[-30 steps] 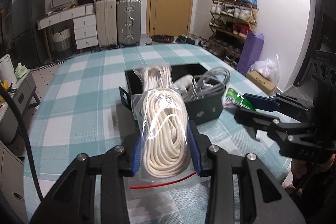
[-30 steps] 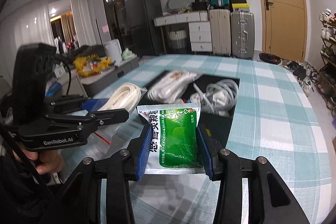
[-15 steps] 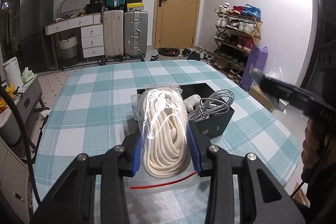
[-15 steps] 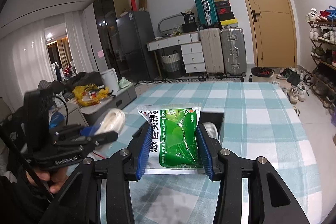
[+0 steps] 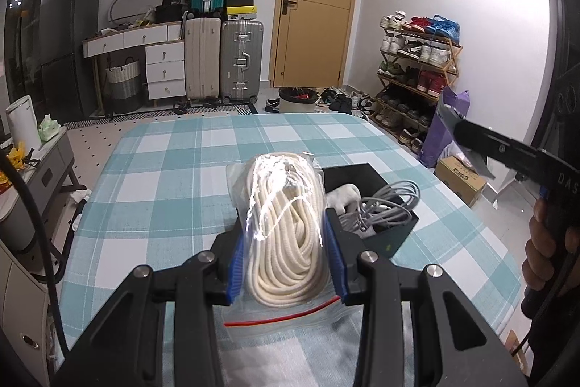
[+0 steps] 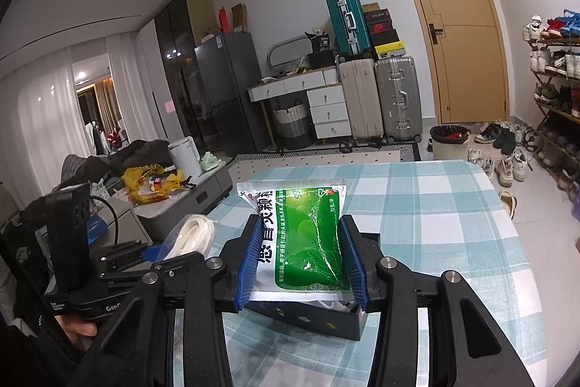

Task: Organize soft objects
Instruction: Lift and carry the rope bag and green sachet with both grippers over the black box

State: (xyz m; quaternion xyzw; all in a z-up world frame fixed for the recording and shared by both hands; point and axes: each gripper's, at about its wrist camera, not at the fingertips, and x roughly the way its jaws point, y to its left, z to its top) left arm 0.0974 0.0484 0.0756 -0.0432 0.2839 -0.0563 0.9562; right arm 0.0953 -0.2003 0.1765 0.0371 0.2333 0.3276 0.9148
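Both bags held above the checked table

The left gripper (image 5: 286, 256) pinches a zip bag of white rope (image 5: 284, 231); the right gripper (image 6: 301, 256) pinches a green sachet (image 6: 308, 238), both over a black box (image 5: 395, 231) on the teal-checked tablecloth (image 5: 174, 176). Beyond stand suitcases (image 5: 221, 60), a door (image 5: 315, 6) and a shoe rack (image 5: 417, 68).

Table (image 5: 174, 169), teal-and-white checked cloth; one black open box (image 5: 395, 238) standing at its near right.

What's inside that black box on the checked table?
In the black box lie a coiled grey cable and something white beside it. The bagged rope held in front hides the box's left part.
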